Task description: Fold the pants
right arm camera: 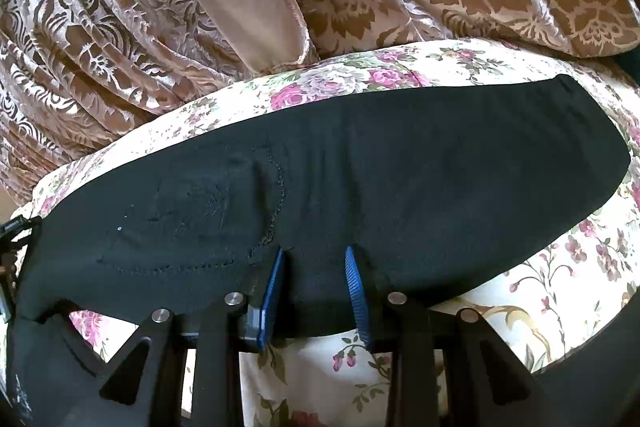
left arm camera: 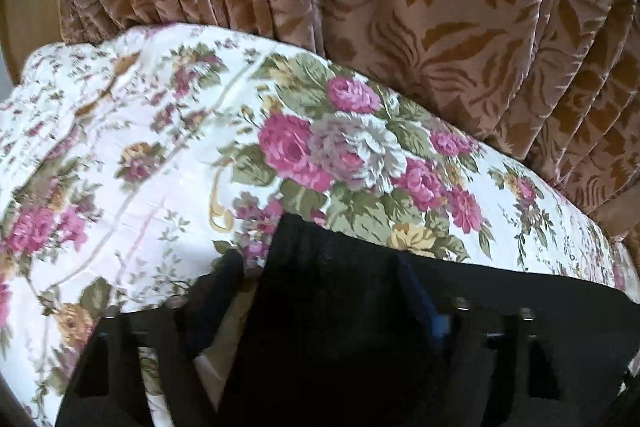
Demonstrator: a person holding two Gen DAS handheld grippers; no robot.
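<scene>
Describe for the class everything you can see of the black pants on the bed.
The black pants look like soft matte knit with a stitched curved seam. They lie flat in a long band across the floral bedspread, near the curtain. The right gripper pinches a fold of their near edge between blue pads. In the left view, fabric sits between the left gripper fingers.
</scene>
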